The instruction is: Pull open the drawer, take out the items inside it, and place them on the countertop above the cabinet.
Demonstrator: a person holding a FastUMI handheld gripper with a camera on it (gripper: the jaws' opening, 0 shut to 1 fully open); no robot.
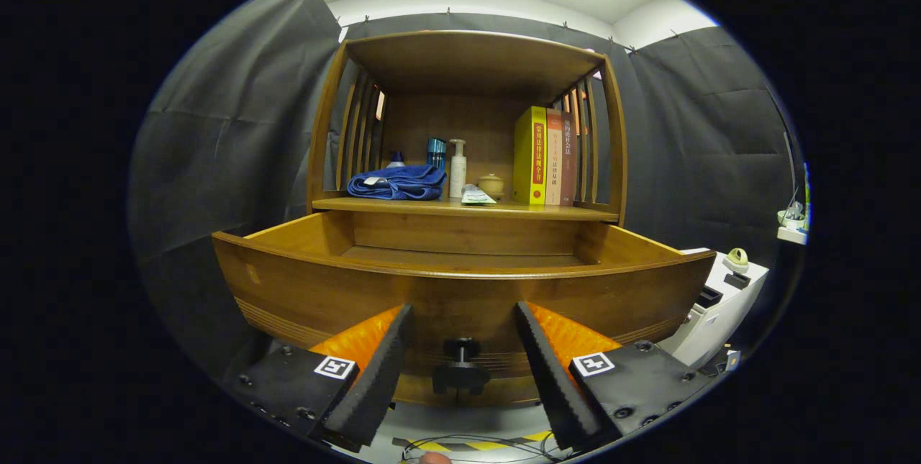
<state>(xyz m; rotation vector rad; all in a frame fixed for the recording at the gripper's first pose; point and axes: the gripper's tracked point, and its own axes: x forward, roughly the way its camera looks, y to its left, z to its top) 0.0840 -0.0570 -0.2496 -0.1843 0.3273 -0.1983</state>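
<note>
Gripper [460, 338] hanging spread, fingers flanking but not touching the knob [461, 363]; drawer [460, 284] standing pulled out, giving access for emptying onto the countertop [504, 211].

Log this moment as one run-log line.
gripper: open, fingers either side of dark drawer knob, not pressing | wooden drawer: pulled open | folded blue towel: on countertop
</note>
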